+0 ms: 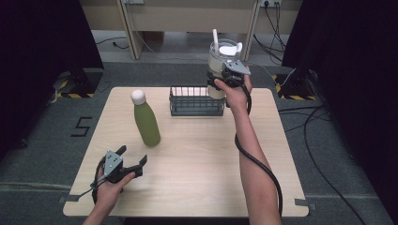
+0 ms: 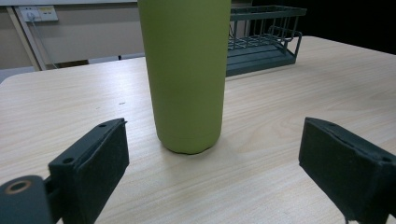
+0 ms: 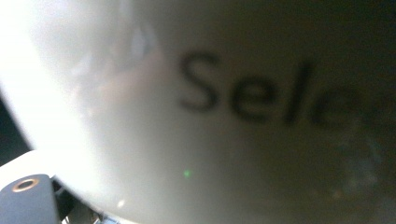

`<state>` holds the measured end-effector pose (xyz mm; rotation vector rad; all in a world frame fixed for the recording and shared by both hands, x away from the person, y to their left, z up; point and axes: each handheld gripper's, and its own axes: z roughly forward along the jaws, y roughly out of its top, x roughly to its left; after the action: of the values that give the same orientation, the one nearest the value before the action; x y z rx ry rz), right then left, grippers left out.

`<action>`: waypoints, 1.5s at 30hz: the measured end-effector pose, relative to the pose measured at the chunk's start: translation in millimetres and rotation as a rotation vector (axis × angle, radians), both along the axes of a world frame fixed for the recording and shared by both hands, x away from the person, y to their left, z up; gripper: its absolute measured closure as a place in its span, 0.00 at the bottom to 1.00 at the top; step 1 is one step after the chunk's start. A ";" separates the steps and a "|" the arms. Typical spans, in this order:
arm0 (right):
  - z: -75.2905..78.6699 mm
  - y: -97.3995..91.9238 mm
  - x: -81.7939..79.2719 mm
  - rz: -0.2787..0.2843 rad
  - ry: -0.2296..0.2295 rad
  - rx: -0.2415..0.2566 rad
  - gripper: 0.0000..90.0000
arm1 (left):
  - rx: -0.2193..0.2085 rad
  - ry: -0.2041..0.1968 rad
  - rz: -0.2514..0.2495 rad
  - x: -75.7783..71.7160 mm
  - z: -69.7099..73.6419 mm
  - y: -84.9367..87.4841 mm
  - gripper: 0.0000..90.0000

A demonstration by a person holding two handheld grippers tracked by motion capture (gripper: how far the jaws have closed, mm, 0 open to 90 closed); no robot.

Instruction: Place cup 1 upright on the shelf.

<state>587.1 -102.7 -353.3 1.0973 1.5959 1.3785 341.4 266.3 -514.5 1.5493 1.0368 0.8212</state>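
Table point(image 1: 197, 159) of pale wood carries everything. Rack point(image 1: 196, 101), a dark wire basket, sits at the far middle of it, and its compartments hold nothing that can be made out. Just right of the rack, the right gripper point(image 1: 224, 76) has its jaws closed around a clear, white-lidded jug point(image 1: 220, 56), held upright above the table's far edge; its contents cannot be told. In the right gripper view the jug's wall point(image 3: 210, 116) is pressed close, with blurred dark lettering. A green bottle point(image 1: 146, 123) with a white cap stands upright on the left half. Nearer the front edge, the left gripper point(image 1: 132, 158) rests with jaws wide and nothing between them, the bottle point(image 2: 186, 74) standing just beyond.
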 end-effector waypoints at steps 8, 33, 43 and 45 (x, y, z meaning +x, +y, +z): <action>1.9 3.2 6.7 0.002 0.000 -0.011 0.11 | -0.001 0.002 -0.003 -0.1 -0.4 -0.6 0.09; -9.4 16.8 28.0 0.002 0.030 -0.009 0.11 | 0.002 0.007 -0.008 -1.4 -1.6 -3.0 0.09; -18.0 18.8 35.0 -0.002 0.046 -0.015 0.11 | 0.002 0.009 -0.009 -1.4 -1.8 -3.1 0.09; -19.3 19.1 35.7 -0.002 0.048 -0.015 0.11 | 0.002 0.008 -0.009 -1.5 -1.9 -3.2 0.09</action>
<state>622.8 -83.6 -372.6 1.1305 1.6365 1.3461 339.9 263.1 -516.4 1.5588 1.0348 0.8102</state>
